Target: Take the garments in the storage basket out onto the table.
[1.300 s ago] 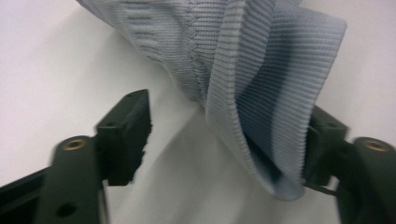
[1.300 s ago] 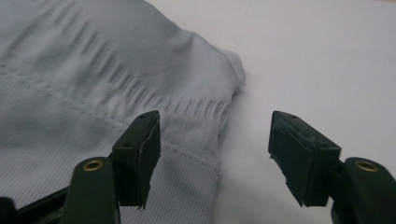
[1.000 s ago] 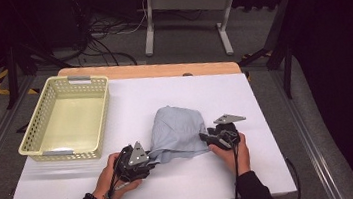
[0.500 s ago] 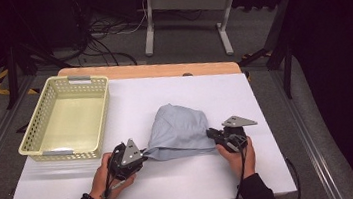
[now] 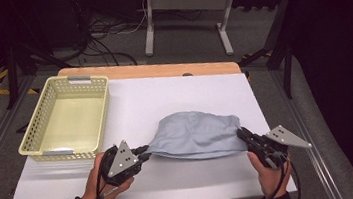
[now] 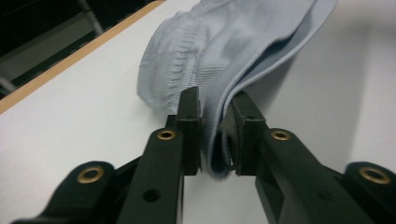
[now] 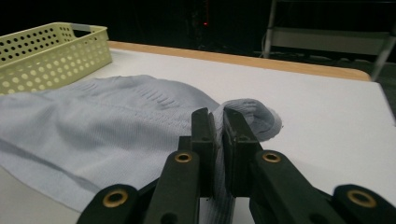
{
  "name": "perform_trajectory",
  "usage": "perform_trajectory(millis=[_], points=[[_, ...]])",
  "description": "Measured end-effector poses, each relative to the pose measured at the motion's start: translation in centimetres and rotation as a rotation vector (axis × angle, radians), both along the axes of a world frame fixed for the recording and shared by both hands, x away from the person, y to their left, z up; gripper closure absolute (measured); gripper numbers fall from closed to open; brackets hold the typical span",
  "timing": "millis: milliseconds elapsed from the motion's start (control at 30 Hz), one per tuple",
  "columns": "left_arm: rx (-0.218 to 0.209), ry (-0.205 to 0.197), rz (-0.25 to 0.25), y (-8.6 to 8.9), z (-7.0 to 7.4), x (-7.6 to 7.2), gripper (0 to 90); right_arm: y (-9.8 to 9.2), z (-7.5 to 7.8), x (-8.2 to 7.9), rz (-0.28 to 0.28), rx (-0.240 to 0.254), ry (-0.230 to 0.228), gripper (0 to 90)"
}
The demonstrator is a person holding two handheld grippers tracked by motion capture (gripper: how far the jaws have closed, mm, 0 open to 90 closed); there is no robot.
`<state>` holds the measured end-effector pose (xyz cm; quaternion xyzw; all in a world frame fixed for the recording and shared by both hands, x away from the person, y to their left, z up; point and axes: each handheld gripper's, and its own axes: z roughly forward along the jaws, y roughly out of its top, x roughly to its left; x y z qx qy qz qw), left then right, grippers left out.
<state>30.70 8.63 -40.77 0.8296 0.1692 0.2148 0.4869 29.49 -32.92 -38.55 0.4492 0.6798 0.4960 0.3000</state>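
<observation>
Pale blue knit garment (image 5: pixel 196 135) stretched on white tabletop (image 5: pixel 174 94), right of yellow basket (image 5: pixel 66 117); left tongs (image 5: pixel 144 156) and right tongs (image 5: pixel 241 133) clamped on opposite garment edges.

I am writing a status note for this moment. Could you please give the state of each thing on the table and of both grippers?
Pale blue knitted cloth: stretched between both grippers, near edge lifted.
Yellow perforated plastic basket: empty, upright.
Left gripper: jaws on the cloth's left edge, just eased slightly.
Right gripper: jaws shut on the cloth's right edge.
</observation>
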Motion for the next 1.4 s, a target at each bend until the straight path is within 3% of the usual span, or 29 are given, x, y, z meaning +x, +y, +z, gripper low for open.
perform_trajectory(millis=[133,200,233,300,400,467,533,600,733,800,867,933,967,1000,1067,1100,1233,1400], points=[[-0.006,-0.007,-0.045,-0.2,0.6,-1.0,68.0,-1.9,-0.9,-1.9,-0.057,-0.004,0.021,83.8],[-0.016,-0.002,-0.045,-0.1,0.6,-1.0,66.3,-2.1,-1.2,-2.1,-0.064,-0.007,0.030,83.8],[-0.025,0.004,-0.042,-0.1,0.6,-1.0,60.6,-2.3,-1.8,-2.4,-0.067,-0.022,0.055,83.6],[-0.028,0.015,-0.009,-0.3,0.4,-0.8,56.2,-2.3,-2.1,-2.5,-0.068,-0.032,0.064,83.1],[-0.036,0.044,0.036,-0.8,-0.3,-0.1,42.1,-2.4,-2.6,-2.4,-0.079,-0.074,0.079,75.6],[-0.026,0.060,0.065,-1.4,-0.9,0.6,34.0,-2.5,-2.6,-2.1,-0.086,-0.062,0.069,61.2],[-0.027,0.074,0.072,-1.6,-1.3,1.0,31.5,-2.5,-2.6,-2.0,-0.093,-0.065,0.069,57.7],[-0.026,0.098,0.096,-1.9,-1.9,1.8,29.9,-2.6,-2.7,-1.2,-0.104,-0.086,0.060,47.9],[-0.034,0.151,0.125,-2.2,-2.8,3.5,29.9,-2.8,-3.2,0.1,-0.102,-0.112,0.061,44.5],[-0.014,0.174,0.141,-2.7,-3.4,4.6,31.0,-2.9,-4.0,1.5,-0.096,-0.117,0.107,42.7],[-0.003,0.201,0.147,-3.1,-3.9,5.3,31.6,-2.7,-4.6,2.1,-0.108,-0.163,0.136,42.7],[0.000,0.212,0.150,-3.3,-4.2,5.6,32.5,-2.7,-4.9,2.4,-0.108,-0.176,0.147,42.7],[0.036,0.231,0.171,-4.0,-4.7,6.1,34.8,-2.8,-5.4,2.8,-0.118,-0.170,0.176,42.6],[0.036,0.231,0.171,-4.0,-4.7,6.1,35.1,-2.8,-5.4,2.8,-0.118,-0.170,0.176,42.6],[0.069,0.282,0.162,-4.9,-5.6,6.7,35.8,-3.1,-5.8,3.1,-0.127,-0.161,0.217,42.5],[0.115,0.300,0.166,-5.5,-5.9,6.9,37.4,-3.4,-6.2,3.3,-0.133,-0.145,0.246,43.1],[0.135,0.312,0.159,-6.2,-5.9,7.0,42.1,-3.6,-6.5,3.3,-0.133,-0.131,0.276,43.5],[0.122,0.347,0.136,-6.2,-5.9,7.5,50.3,-3.6,-6.7,3.3,-0.134,-0.129,0.283,43.5]])
